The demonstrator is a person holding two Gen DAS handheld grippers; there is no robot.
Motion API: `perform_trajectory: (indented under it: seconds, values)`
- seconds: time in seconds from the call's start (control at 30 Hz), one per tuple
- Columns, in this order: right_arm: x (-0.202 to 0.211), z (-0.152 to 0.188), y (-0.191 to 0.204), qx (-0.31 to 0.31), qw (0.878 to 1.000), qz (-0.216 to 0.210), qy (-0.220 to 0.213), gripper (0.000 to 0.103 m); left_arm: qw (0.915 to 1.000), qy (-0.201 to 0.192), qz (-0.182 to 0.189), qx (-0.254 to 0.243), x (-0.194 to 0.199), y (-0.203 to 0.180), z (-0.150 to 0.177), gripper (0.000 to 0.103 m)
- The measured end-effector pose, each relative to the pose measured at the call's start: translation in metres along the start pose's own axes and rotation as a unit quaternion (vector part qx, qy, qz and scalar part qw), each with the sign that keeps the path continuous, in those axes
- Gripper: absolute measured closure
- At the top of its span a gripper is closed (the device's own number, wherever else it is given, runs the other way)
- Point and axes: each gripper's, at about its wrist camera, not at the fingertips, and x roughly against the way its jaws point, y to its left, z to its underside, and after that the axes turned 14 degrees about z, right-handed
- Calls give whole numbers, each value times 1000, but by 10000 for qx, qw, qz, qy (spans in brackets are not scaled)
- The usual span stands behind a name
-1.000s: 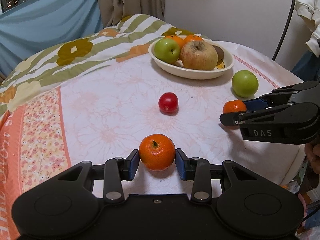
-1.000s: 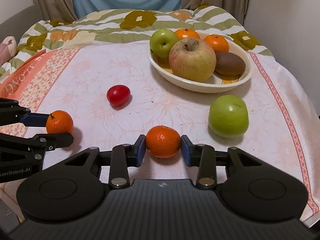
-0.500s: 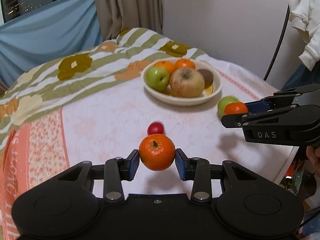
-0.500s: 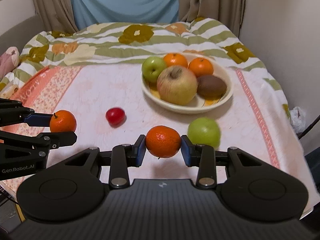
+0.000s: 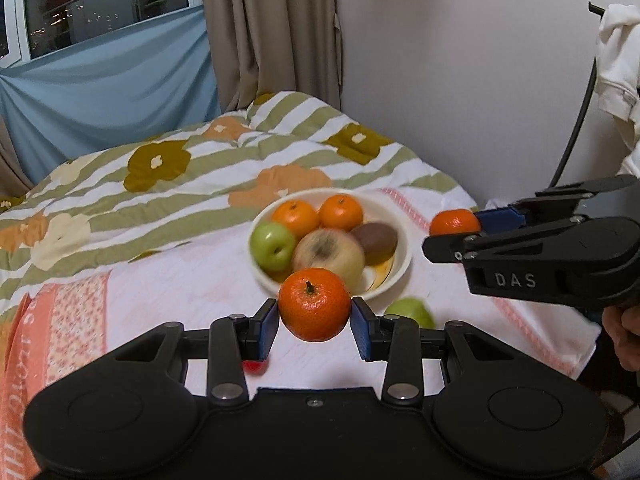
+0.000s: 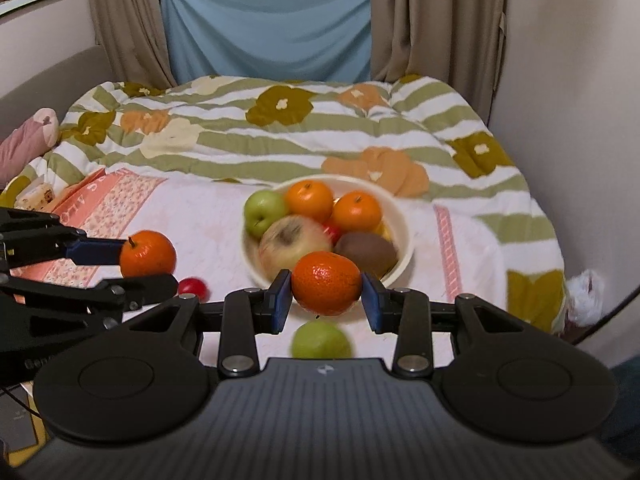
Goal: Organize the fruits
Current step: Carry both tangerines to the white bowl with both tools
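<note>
Orange mandarins point(image 5: 314, 304) point(image 6: 327, 283) now higher, bowl point(image 5: 396, 270) nearer

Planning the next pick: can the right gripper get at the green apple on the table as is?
Probably not yet. The right gripper is shut on a mandarin, so its jaws are occupied. The green apple lies uncovered just below it; nothing else blocks it.

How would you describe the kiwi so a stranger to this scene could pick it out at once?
Find the cream bowl on the pink tablecloth. The kiwi lies inside it at the right, beside the large pale apple. It is the only brown, dull-skinned fruit among green and orange ones.
</note>
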Motion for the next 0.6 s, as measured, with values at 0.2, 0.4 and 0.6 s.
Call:
perform_trajectory:
  seconds: [0.2,0.4,0.6]
  values:
    - [-25,-16,-40,169,9998,-99,-95,51,9999,13,-92,101,-36,-19,-23,60]
    - [-64,-25,-67,452,9986,-247,-69,51,9995,138,-257,77,-80,-28,-41,60]
    - [-96,-35,-81,712,9966,-417,-28,51,9982,375,-464,-87,-119,-36,-51,60]
